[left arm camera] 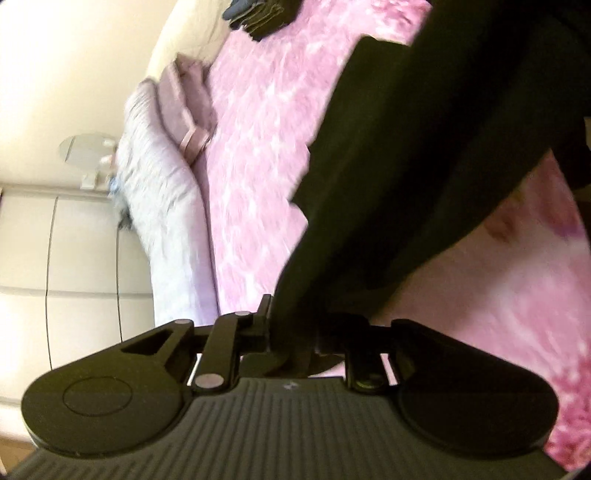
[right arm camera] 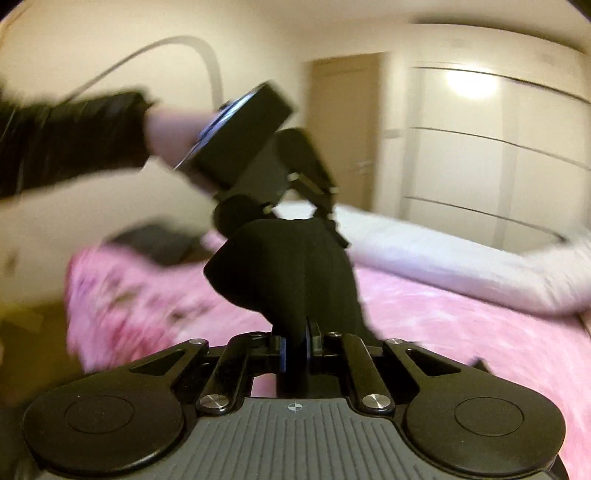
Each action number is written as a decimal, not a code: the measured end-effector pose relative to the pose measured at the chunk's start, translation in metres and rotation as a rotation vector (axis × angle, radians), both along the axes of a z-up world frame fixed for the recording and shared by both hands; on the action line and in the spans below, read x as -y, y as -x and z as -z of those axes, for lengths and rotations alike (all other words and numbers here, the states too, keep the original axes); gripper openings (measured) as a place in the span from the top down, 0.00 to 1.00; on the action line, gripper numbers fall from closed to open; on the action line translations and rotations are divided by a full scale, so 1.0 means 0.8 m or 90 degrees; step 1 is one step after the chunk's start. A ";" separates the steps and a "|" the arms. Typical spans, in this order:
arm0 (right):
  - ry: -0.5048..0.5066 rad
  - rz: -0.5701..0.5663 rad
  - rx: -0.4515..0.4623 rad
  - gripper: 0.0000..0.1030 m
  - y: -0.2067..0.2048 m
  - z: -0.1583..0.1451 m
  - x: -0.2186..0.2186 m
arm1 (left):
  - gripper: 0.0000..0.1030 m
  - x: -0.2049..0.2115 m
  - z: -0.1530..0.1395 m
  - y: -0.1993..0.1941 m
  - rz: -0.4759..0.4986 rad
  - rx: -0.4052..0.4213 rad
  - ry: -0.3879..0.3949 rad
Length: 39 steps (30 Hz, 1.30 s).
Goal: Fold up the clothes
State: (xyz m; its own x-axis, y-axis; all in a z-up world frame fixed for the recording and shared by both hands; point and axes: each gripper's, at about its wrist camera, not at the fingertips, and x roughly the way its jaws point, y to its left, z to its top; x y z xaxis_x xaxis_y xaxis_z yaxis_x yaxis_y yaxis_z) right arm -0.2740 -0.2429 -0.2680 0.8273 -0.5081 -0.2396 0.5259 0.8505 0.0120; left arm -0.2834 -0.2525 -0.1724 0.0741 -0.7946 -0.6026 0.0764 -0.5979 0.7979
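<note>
A black garment (left arm camera: 406, 177) hangs in the air above the pink bedspread (left arm camera: 258, 122). My left gripper (left arm camera: 291, 332) is shut on one edge of it. My right gripper (right arm camera: 297, 332) is shut on another part of the same black garment (right arm camera: 291, 269), which bunches up just past its fingertips. In the right wrist view my left gripper (right arm camera: 332, 221) shows from outside, held in a hand with a black sleeve, gripping the garment's far end. Both views are motion-blurred.
A stack of folded dark clothes (left arm camera: 258, 18) lies at the far end of the bed. Pale pillows (left arm camera: 159, 192) and a pink folded cloth (left arm camera: 184, 107) lie along one side. White wardrobe doors (right arm camera: 491, 147) and a door (right arm camera: 347, 129) stand behind the bed (right arm camera: 461, 325).
</note>
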 end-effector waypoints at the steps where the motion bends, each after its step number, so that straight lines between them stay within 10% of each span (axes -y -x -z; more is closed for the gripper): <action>1: -0.022 0.030 0.025 0.93 0.021 0.001 0.018 | 0.75 0.026 0.000 0.020 0.012 0.005 -0.002; 8: -0.336 0.208 0.209 0.92 0.162 0.095 0.156 | 0.61 0.212 0.082 0.121 0.015 -0.005 -0.093; 13: -0.537 0.276 0.283 0.89 0.214 0.185 0.200 | 0.59 0.270 0.126 0.100 -0.046 -0.091 -0.064; 21: -0.517 0.333 0.328 0.59 0.215 0.167 0.201 | 0.46 0.203 0.098 -0.013 -0.245 -0.345 -0.095; 25: -0.508 0.369 0.334 0.67 0.201 0.163 0.208 | 0.46 0.189 0.113 -0.044 -0.318 -0.429 -0.135; 27: -0.497 0.368 0.306 0.89 0.189 0.153 0.212 | 0.46 0.183 0.114 -0.046 -0.326 -0.439 -0.130; 33: -0.364 0.331 0.320 0.91 0.200 0.097 0.202 | 0.47 0.170 0.100 -0.036 -0.303 -0.487 -0.079; 39: -0.510 0.393 0.313 0.91 0.226 0.182 0.221 | 0.47 0.174 0.142 -0.024 -0.305 -0.465 -0.096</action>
